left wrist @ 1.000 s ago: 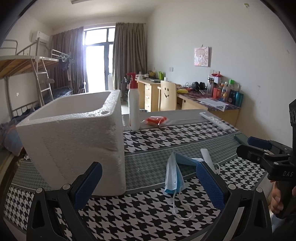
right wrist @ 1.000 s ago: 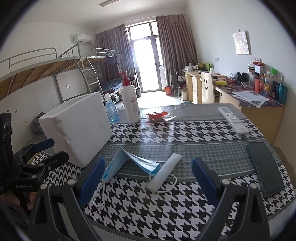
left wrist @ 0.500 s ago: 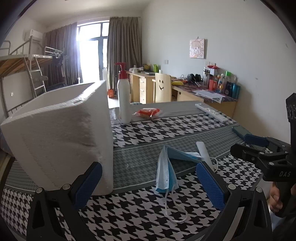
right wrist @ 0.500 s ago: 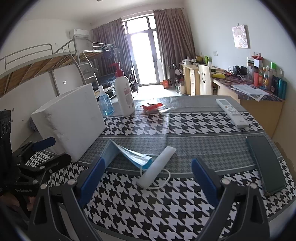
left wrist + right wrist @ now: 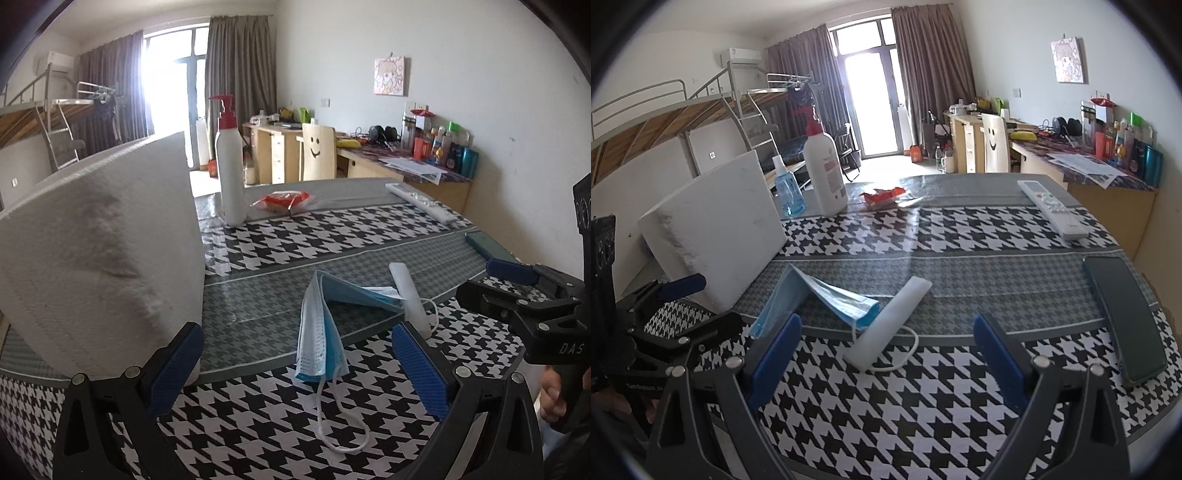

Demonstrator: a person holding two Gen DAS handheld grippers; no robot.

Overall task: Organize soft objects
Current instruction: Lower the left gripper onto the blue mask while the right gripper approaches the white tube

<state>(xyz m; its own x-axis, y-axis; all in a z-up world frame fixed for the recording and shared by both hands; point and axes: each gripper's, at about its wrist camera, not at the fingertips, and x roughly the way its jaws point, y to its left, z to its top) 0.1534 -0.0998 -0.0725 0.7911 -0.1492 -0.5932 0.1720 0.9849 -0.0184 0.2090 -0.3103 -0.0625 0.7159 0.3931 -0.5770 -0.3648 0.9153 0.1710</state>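
left wrist view:
my left gripper (image 5: pixel 295 365): jaws spread wide, holding nothing, low over the houndstooth table (image 5: pixel 258 435).
face mask (image 5: pixel 325 325): my landmark; blue, folded into a tent, lying on the table between my blue pads (image 5: pixel 173 365), one ear loop trailing toward the camera.
white foam box (image 5: pixel 99 251): left of the mask, close against my left pad.
white tube (image 5: pixel 410 295): just right of the mask, touching its edge.
pump bottle (image 5: pixel 231 173): well behind the mask.
right gripper (image 5: pixel 517 291): right of the mask, seen side-on, a hand (image 5: pixel 554 395) on its handle.

right wrist view:
my right gripper (image 5: pixel 886 354): jaws wide apart, empty.
face mask (image 5: pixel 816 299): ahead of my left pad, just beyond it.
white tube (image 5: pixel 890 325): right of the mask, between my pads, lying on a loop.
phone (image 5: pixel 1123 314): well right of the mask.
remote (image 5: pixel 1052 208): behind and right of the mask.
left gripper (image 5: pixel 679 306): left of the mask, beside the foam box (image 5: pixel 713 229).
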